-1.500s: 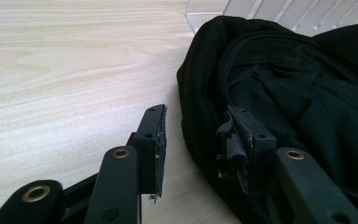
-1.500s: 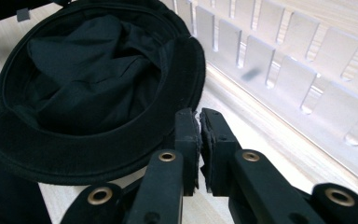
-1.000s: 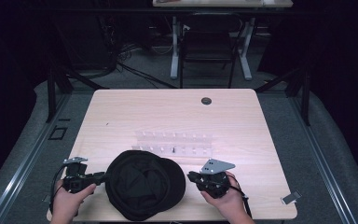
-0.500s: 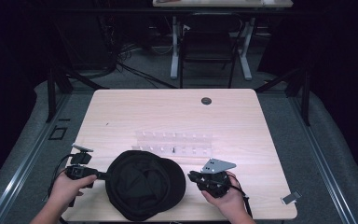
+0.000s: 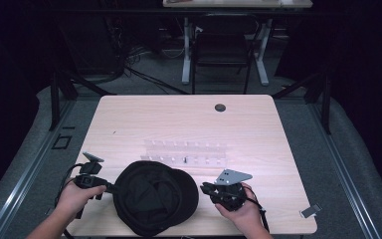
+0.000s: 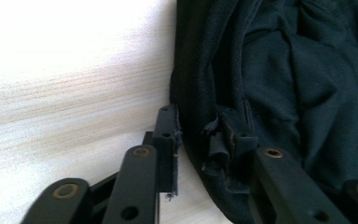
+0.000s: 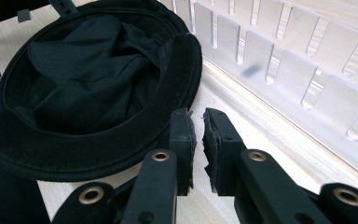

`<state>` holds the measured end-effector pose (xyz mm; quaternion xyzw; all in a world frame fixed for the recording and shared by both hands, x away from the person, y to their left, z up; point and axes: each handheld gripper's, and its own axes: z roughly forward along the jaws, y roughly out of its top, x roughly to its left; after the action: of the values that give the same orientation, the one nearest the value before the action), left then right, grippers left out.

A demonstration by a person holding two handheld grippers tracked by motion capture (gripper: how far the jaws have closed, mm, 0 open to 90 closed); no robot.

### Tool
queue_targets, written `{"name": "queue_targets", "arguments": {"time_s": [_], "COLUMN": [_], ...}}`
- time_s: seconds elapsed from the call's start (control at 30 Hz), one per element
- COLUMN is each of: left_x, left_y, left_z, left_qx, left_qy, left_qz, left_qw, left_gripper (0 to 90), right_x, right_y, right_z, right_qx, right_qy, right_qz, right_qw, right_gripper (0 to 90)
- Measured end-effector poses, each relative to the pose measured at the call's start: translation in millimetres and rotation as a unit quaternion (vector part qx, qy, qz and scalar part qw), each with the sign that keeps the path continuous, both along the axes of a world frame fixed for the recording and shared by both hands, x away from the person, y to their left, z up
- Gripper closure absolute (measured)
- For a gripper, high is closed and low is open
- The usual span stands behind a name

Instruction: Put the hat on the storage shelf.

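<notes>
Black hat (image 5: 155, 196) lies crown-down, opening up, on the table (image 5: 189, 124) near the front edge, between both tongs.

Left tongs (image 5: 110, 187) sit at the hat's 9 o'clock in the high view, tips at the brim. In the left gripper view (image 6: 200, 140) the 2 jaws straddle the hat's rim: 1 jaw outside on the table side, 1 inside against the lining. Jaws have just been closing, with the rim fabric between them; the inner pad touches cloth and the outer one is at the fabric edge. Can't tell whether it's a firm pinch.

Right tongs (image 5: 205, 189) are at the hat's 3 o'clock, just beside the brim, apart from it. In the right gripper view (image 7: 198, 128) the jaws are nearly together with a thin gap and hold nothing; they have just been opening slightly. From there the hat (image 7: 93, 88) lies at 10 o'clock, brim edge near the jaw tips.

Clear slotted rack (image 5: 185, 151) lies flat at the hat's 12 o'clock, close to the brim; in the right gripper view it runs along at 2 o'clock (image 7: 289, 70).

Small dark round insert (image 5: 220, 107) is in the table at the far side, 12 o'clock.

No readable brand, label or writing on the hat, rack or tongs.
</notes>
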<state>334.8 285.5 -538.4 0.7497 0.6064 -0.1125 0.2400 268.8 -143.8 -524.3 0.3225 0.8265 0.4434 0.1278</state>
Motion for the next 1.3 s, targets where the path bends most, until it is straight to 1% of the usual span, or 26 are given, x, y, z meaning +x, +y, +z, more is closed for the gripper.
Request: {"name": "queue_targets", "arguments": {"time_s": [0.1, 0.2, 0.37, 0.47, 0.53, 0.63, 0.73, 0.77, 0.87, 0.9, 0.93, 0.97, 1.03, 1.07, 1.1, 1.13, 1.17, 1.2, 1.27, 1.3], "left_x": [0.1, 0.3, 0.6, 0.7, 1.1, 2.2, 3.2, 3.2, 4.3, 4.7, 4.3, 4.6, 4.7, 4.2, 4.2, 4.1, 3.5, 3.2, 2.7, 2.5], "left_y": [-2.3, -2.9, -3.0, -3.4, -3.1, -2.0, -0.9, -1.4, -1.0, -0.3, -0.5, 0.1, 1.7, 1.3, 2.4, 2.6, 2.4, 2.4, 2.6, 3.4], "left_z": [-2.0, -2.1, -2.9, -2.6, -3.0, -2.9, -2.6, -2.0, 0.8, 2.0, 2.9, 4.4, 8.4, 9.9, 12.4, 14.4, 16.3, 19.1, 22.1, 25.0], "left_qx": [0.002, 0.003, 0.002, 0.003, -0.001, -0.009, -0.011, -0.013, -0.015, -0.019, -0.024, -0.027, -0.031, -0.036, -0.035, -0.036, -0.039, -0.041, -0.046, -0.050], "left_qy": [0.000, 0.000, 0.002, 0.002, 0.003, 0.013, 0.015, 0.017, 0.021, 0.026, 0.027, 0.032, 0.036, 0.035, 0.038, 0.036, 0.037, 0.046, 0.043, 0.047], "left_qz": [0.001, -0.001, -0.002, -0.002, -0.002, 0.000, -0.002, 0.002, 0.003, 0.001, 0.007, 0.009, 0.002, 0.007, 0.001, -0.001, 0.001, 0.001, 0.006, 0.007], "left_qw": [1.0000, 1.0000, 1.0000, 1.0000, 1.0000, 0.9999, 0.9998, 0.9998, 0.9997, 0.9995, 0.9993, 0.9991, 0.9989, 0.9987, 0.9987, 0.9987, 0.9986, 0.9981, 0.9980, 0.9976], "left_gripper": [77.0, 79.2, 81.7, 81.9, 82.6, 83.8, 84.3, 84.5, 84.8, 84.8, 84.8, 84.9, 85.0, 85.1, 85.1, 85.2, 85.2, 85.3, 85.4, 85.4], "right_x": [0.1, 0.2, 0.5, 0.6, 0.6, 0.7, 0.8, 0.9, 1.2, 1.2, 1.3, 1.3, 1.5, 1.8, 2.1, 2.1, 2.2, 2.3, 2.7, 2.8], "right_y": [-0.3, -0.9, -2.0, -2.5, -2.6, -2.7, -3.2, -3.4, -4.1, -4.4, -4.5, -4.6, -5.1, -5.7, -6.0, -6.2, -6.5, -7.0, -7.9, -8.5], "right_z": [0.3, 0.8, 1.0, 1.5, 1.4, 1.0, 0.8, 0.9, 0.8, 0.8, 0.6, 0.5, 0.3, 0.3, 0.3, 0.1, -0.1, -0.1, -0.2, 0.0], "right_qx": [0.000, -0.001, 0.002, 0.000, 0.001, 0.001, 0.001, 0.001, 0.002, 0.001, 0.002, 0.003, 0.002, 0.002, 0.002, 0.003, 0.006, 0.006, 0.007, 0.007], "right_qy": [-0.001, -0.001, -0.001, -0.001, -0.002, -0.001, -0.001, -0.001, -0.001, -0.001, -0.001, 0.000, 0.001, 0.001, 0.000, 0.000, 0.000, 0.000, 0.000, 0.001], "right_qz": [0.001, 0.002, -0.001, -0.001, 0.000, -0.002, -0.003, -0.004, -0.003, -0.004, -0.004, -0.004, -0.006, -0.005, -0.005, -0.007, -0.008, -0.009, -0.010, -0.011], "right_qw": [1.0000, 1.0000, 1.0000, 1.0000, 1.0000, 1.0000, 1.0000, 1.0000, 1.0000, 1.0000, 1.0000, 1.0000, 1.0000, 1.0000, 1.0000, 1.0000, 1.0000, 0.9999, 0.9999, 0.9999], "right_gripper": [81.1, 81.1, 80.7, 80.5, 80.5, 80.4, 80.2, 80.2, 80.0, 79.9, 79.9, 79.8, 79.7, 79.7, 79.6, 79.6, 79.6, 79.5, 79.5, 79.5]}}
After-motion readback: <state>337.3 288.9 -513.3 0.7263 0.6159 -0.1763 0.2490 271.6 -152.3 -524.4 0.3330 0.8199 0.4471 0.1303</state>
